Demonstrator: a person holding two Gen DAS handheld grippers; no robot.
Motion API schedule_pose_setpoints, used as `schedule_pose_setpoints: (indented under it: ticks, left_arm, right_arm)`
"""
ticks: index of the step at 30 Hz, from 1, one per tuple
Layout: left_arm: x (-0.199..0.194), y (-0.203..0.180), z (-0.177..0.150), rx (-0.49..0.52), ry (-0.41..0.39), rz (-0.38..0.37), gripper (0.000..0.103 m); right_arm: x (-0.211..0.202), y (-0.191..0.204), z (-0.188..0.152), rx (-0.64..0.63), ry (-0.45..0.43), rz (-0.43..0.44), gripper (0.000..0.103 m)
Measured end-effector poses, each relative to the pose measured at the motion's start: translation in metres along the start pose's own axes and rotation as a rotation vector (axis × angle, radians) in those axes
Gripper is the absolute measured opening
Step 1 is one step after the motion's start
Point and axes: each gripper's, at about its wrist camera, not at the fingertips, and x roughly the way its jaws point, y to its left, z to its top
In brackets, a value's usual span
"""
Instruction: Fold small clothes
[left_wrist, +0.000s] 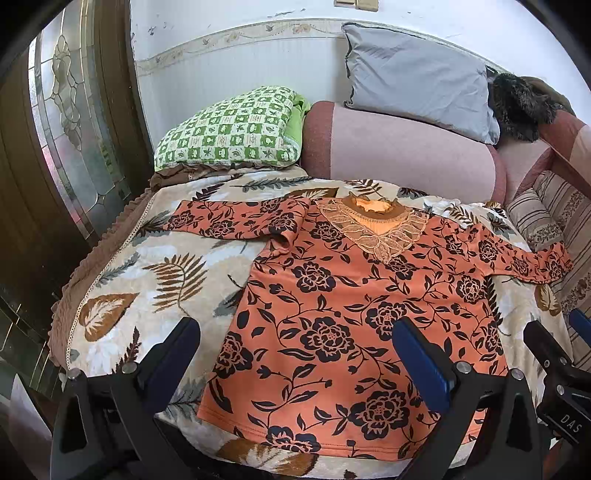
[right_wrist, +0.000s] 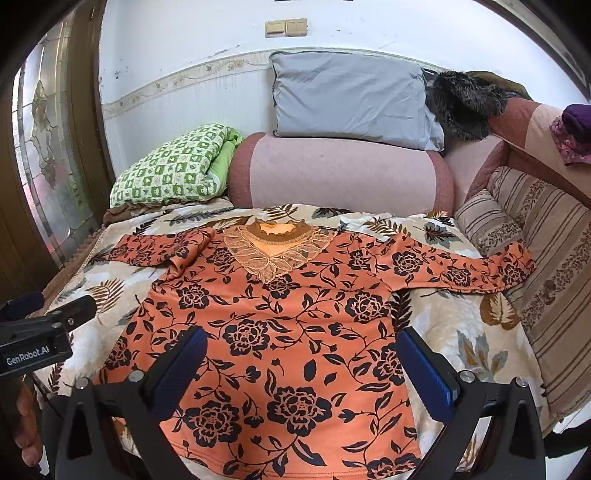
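An orange floral blouse (left_wrist: 332, 314) lies flat, front up, on a leaf-patterned blanket (left_wrist: 147, 266), its hem nearest the grippers and its lace collar (left_wrist: 373, 229) at the far end. Both sleeves spread outward; the left one is creased at the shoulder.

The left gripper (left_wrist: 295, 339) hovers above the hem's left part, jaws wide apart and empty, the blouse's lower left edge lying between them. The right gripper (right_wrist: 301, 350) hovers over the middle of the hem, jaws likewise wide apart, holding nothing.

Beyond the collar stand a pink bolster (right_wrist: 340, 170), a grey pillow (right_wrist: 351, 99) and a green checked quilt (right_wrist: 173, 166).
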Motion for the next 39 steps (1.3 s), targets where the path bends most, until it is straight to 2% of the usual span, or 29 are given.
schedule_pose_setpoints:
  ticks: [39]
  left_arm:
    - [-0.0042, -0.0015, -0.0012, 0.002, -0.006, 0.000, 0.103]
  right_arm:
    - [-0.0023, 0.0001, -0.0004, 0.006, -0.009, 0.007, 0.103]
